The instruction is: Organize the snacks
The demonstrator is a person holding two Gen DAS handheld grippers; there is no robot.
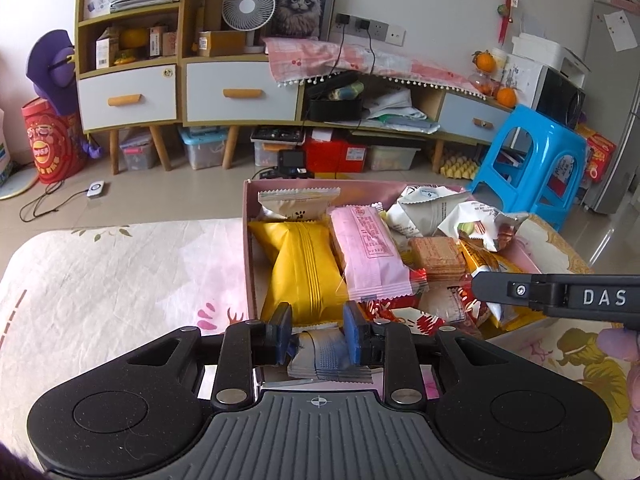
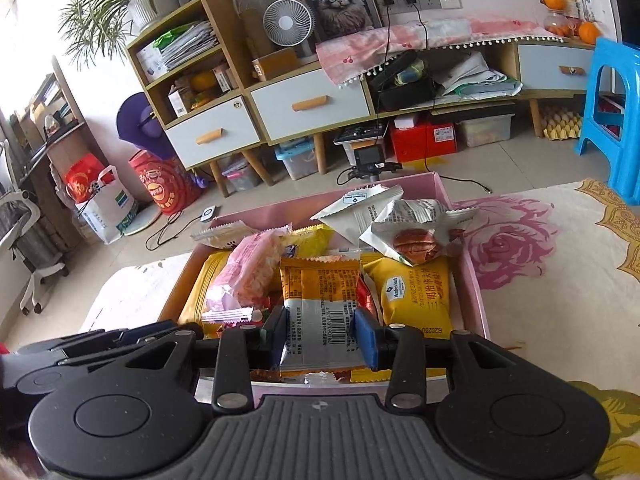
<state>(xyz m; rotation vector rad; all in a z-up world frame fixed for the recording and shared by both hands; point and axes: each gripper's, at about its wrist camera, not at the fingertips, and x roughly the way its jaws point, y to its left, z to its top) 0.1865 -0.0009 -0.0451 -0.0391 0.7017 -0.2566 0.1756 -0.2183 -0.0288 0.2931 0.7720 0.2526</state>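
Left view: left claw (image 1: 318, 334) pinching grey packet (image 1: 328, 360); right view: barcode packet (image 2: 320, 332).

Place: a lived-in home living room.
Ahead of the gripper: a low wooden sideboard (image 1: 240, 92) with white drawers, a desk fan (image 1: 249, 6), a framed cat picture (image 1: 298, 4).
Right of it: a blue plastic stool (image 1: 532, 160).
Under it: a floral tablecloth (image 1: 100, 288).

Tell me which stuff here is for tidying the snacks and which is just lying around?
For the job:
pink box
yellow packet
pink packet
grey packet
barcode packet

Just lying around:
white fan
cat picture
blue stool
oranges
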